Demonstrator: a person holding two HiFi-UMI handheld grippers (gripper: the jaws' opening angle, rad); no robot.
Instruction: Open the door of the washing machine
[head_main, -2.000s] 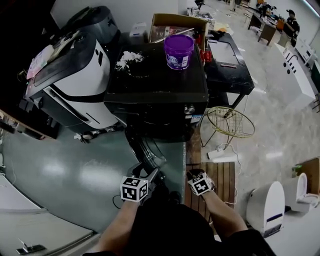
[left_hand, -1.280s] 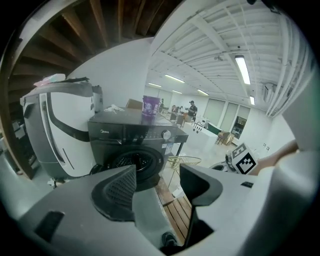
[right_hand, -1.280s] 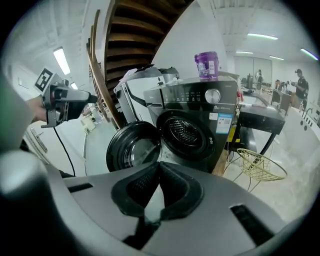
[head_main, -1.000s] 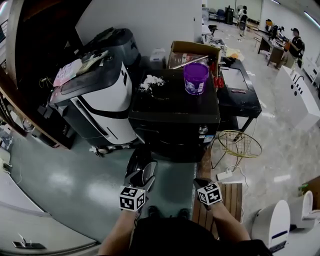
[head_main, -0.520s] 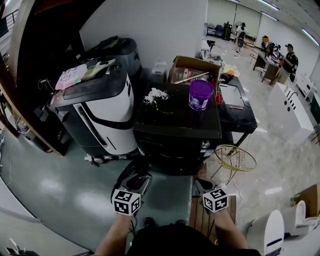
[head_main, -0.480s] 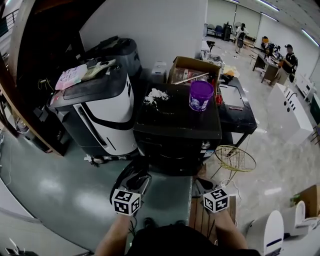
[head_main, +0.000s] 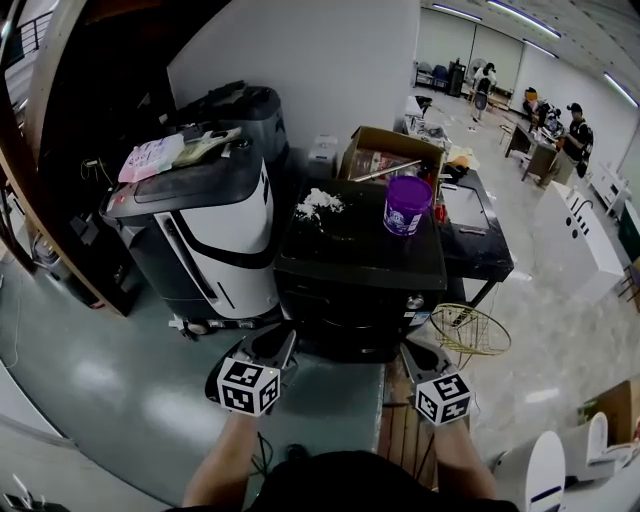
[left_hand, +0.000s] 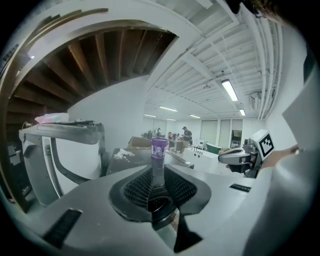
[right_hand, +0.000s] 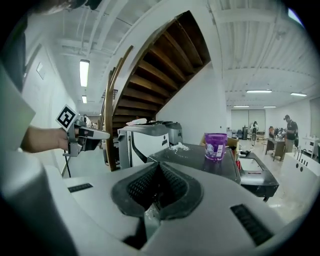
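Observation:
The black washing machine (head_main: 360, 262) stands at the middle of the head view, with a purple bucket (head_main: 407, 205) and spilled white powder (head_main: 320, 203) on its top. Its front is in shadow and I cannot make out the door. My left gripper (head_main: 275, 345) hovers before the machine's lower left corner. Its jaws (left_hand: 157, 172) are closing to a narrow slit with nothing between them; the bucket (left_hand: 159, 147) shows far off through it. My right gripper (head_main: 420, 355) hangs before the lower right corner, shut (right_hand: 159, 172) and empty. Each gripper view shows the other gripper in the air.
A white and black appliance (head_main: 200, 240) stands close on the machine's left. Behind are a cardboard box (head_main: 390, 155) and a black table (head_main: 470, 225). A gold wire basket (head_main: 470, 330) sits at the right, a wooden pallet (head_main: 400, 430) underfoot. People stand far back.
Both grippers have risen towards the machine's upper front. The round open door that showed below the left gripper is out of sight now. The head view has lifted.

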